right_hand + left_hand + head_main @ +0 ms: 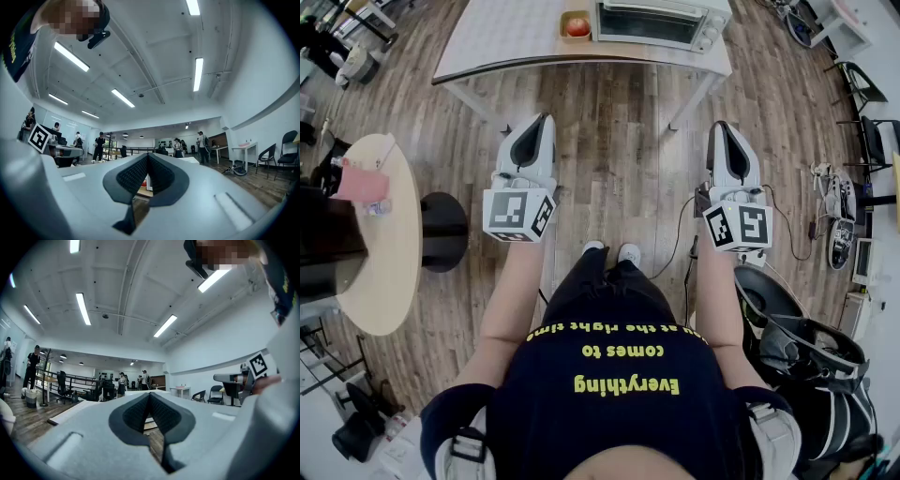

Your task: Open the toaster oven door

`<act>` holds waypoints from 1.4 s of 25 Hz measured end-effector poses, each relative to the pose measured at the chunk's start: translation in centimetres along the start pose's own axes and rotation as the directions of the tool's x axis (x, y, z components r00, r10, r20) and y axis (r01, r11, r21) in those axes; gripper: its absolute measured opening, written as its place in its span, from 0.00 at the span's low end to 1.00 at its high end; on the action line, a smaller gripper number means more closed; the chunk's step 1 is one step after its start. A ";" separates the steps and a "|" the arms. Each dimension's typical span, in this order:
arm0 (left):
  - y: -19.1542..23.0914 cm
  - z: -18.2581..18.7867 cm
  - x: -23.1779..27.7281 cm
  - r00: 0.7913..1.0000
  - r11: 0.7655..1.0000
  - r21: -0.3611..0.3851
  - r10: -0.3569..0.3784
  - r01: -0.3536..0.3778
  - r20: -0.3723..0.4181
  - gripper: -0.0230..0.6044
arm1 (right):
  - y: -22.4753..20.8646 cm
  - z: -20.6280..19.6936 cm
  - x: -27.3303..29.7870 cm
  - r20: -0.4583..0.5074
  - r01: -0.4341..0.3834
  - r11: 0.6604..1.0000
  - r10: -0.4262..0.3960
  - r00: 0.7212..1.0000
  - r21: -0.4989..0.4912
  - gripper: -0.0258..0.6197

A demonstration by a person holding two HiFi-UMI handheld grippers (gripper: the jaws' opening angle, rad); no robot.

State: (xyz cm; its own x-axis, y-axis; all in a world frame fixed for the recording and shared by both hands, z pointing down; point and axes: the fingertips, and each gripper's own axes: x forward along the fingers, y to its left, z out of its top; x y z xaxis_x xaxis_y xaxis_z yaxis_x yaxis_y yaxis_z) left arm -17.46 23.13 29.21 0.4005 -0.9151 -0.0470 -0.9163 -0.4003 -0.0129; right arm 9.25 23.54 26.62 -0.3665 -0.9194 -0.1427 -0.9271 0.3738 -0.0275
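Observation:
A silver toaster oven (661,22) with a glass door stands shut on the white table (497,42) at the top of the head view. My left gripper (546,120) and right gripper (719,127) hover side by side over the wooden floor, well short of the table. Both are shut with nothing between their dark pads. In the left gripper view the left gripper (149,394) points level across the room. In the right gripper view the right gripper (147,156) has its jaws pressed together, with a strip of the oven glimpsed below the tips.
A small tray holding a red object (576,26) sits left of the oven. A round wooden table (389,244) stands at my left, a black chair (797,328) and cables at my right. Table legs (698,94) stand ahead. People stand far off.

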 end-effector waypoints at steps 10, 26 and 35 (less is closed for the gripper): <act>-5.1 0.4 -0.7 1.000 1.000 -0.010 -0.008 0.008 0.004 0.04 | -2.4 0.6 -3.8 -0.011 -0.018 0.999 0.018 1.000 0.033 0.06; -7.8 -0.6 -0.6 0.997 0.998 -0.025 0.058 -0.059 -0.049 0.40 | -4.0 -0.5 -5.1 -0.049 -0.071 0.994 0.075 0.996 0.086 0.35; -6.7 -1.2 1.6 0.995 0.997 -0.006 0.080 -0.081 -0.062 0.43 | -5.0 -1.4 -2.7 -0.063 -0.092 0.991 0.098 0.993 0.094 0.38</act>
State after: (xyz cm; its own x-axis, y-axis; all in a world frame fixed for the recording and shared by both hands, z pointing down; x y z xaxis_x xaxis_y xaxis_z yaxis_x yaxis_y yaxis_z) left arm -10.63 24.31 30.43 0.3252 -0.9455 0.0146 -0.9456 -0.3253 -0.0031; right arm 14.75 23.97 28.56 -0.4597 -0.8843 -0.0817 -0.8780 0.4663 -0.1076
